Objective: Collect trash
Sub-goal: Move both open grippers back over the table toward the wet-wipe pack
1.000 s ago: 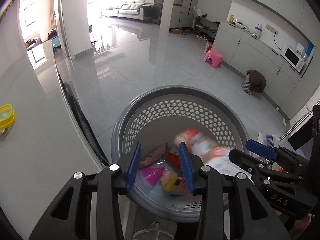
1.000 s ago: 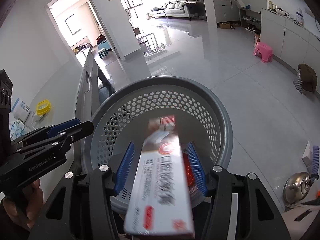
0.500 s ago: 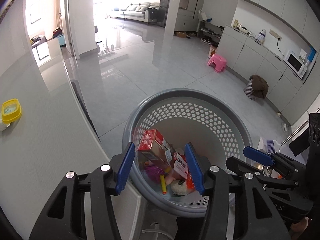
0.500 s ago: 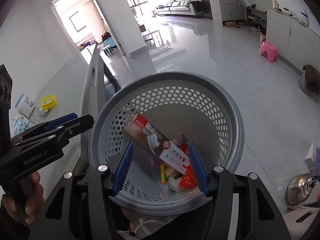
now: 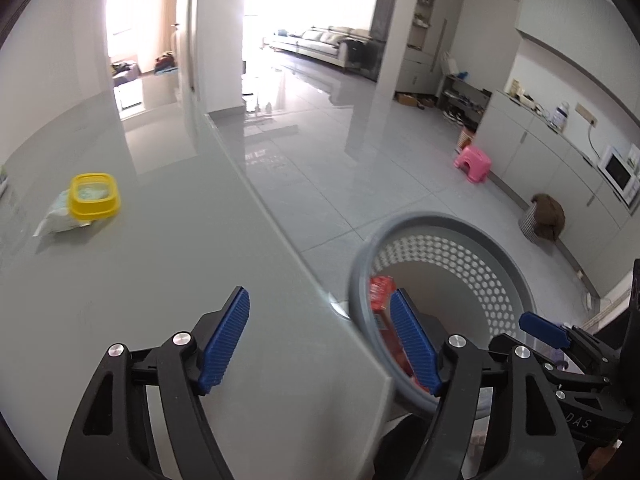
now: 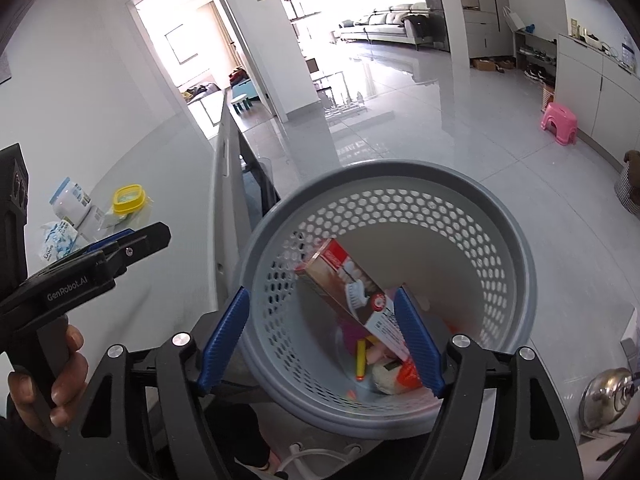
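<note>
Through the left wrist camera, our left gripper hangs over the edge of the grey counter, its fingers spreading wider with nothing between them. The perforated grey basket stands on the floor just beside the counter's edge, likely so that trash can go straight in. A red carton end shows inside its near wall. Far from the basket, on the counter, a yellow-lidded tub rests on a white packet; we judge these the next things to collect, which would explain why this gripper faces the counter.

Through the right wrist camera, our right gripper hovers directly above the basket, jaws opening and empty. The toothpaste carton leans against the basket's inner wall, over small wrappers and a yellow stick at the bottom. Well left of the basket, the left gripper is gripped by a hand. Beyond it a white jar and crumpled blue-white packet sit by the tub.
</note>
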`<state>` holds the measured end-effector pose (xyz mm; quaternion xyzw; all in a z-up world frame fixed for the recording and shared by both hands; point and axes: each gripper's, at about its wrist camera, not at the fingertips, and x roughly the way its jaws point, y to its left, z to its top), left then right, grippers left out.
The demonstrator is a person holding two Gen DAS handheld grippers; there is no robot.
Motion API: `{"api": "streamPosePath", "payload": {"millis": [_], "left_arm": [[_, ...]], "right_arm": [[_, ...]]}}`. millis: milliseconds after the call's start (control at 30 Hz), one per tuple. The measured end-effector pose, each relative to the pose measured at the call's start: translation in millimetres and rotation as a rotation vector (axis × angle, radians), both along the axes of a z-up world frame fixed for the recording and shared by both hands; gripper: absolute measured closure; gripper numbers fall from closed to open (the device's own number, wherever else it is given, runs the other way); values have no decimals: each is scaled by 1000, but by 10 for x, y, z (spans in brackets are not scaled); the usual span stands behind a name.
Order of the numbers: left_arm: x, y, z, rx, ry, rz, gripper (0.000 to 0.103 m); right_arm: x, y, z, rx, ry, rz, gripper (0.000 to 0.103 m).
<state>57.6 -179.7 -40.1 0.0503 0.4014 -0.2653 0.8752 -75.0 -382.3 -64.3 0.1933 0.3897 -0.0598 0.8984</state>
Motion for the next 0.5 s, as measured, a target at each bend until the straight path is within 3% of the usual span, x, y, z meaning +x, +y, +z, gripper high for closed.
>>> {"api": "streamPosePath", "payload": {"millis": [167, 500], "left_arm": [[191, 497, 176, -31, -50, 115, 23], [607, 1529, 250, -4, -93, 320, 22]], "right_arm": [[238, 223, 89, 4, -24, 40, 28], [944, 855, 301, -41, -71, 185, 24]]}}
